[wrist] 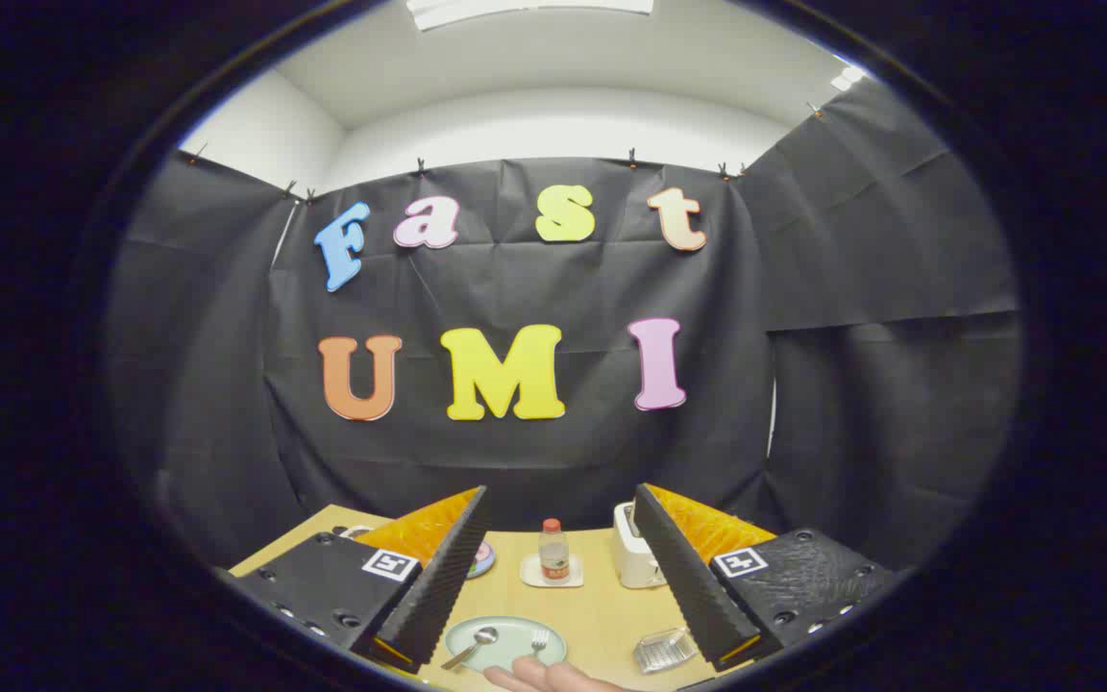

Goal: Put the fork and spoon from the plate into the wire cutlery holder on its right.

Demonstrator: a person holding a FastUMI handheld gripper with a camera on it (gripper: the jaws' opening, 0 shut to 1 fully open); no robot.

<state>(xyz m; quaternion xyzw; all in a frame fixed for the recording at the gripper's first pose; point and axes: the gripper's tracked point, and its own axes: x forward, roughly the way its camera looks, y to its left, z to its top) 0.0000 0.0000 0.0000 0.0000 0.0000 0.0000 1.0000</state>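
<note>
Booth with black cloth walls, white ceiling above, light wood table (602, 615) low in the gripper view.

Gripper (561, 511) held high and level, looking across the table at the back wall. Fingers spread wide, nothing between them, touching nothing.

Plate (507, 641): pale green, round, on the near part of the table, below the gap between the fingers and closer to the left one. Spoon (473, 648) lies on the plate's left side, bowl toward the middle, handle running out over the near-left rim. Fork (538, 641) lies on the plate's right side, tines pointing away from the camera. Spoon and fork are apart, not crossing.

Holder (663, 651): wire basket on the table, right of the plate, just beside the right finger's lower edge. Whether anything is inside it is too small to tell.

A hand (553, 677) reaches in at the near table edge, fingertips at or just short of the plate's near rim, below the fork. Contact with the plate can't be confirmed.

Farther back, between the fingers: bottle (553, 551) with a red cap standing upright on a small white coaster (551, 576). Right of it, a white toaster (634, 559), partly hidden by the right finger. A small round dish (481, 558) peeks out beside the left finger.
</note>
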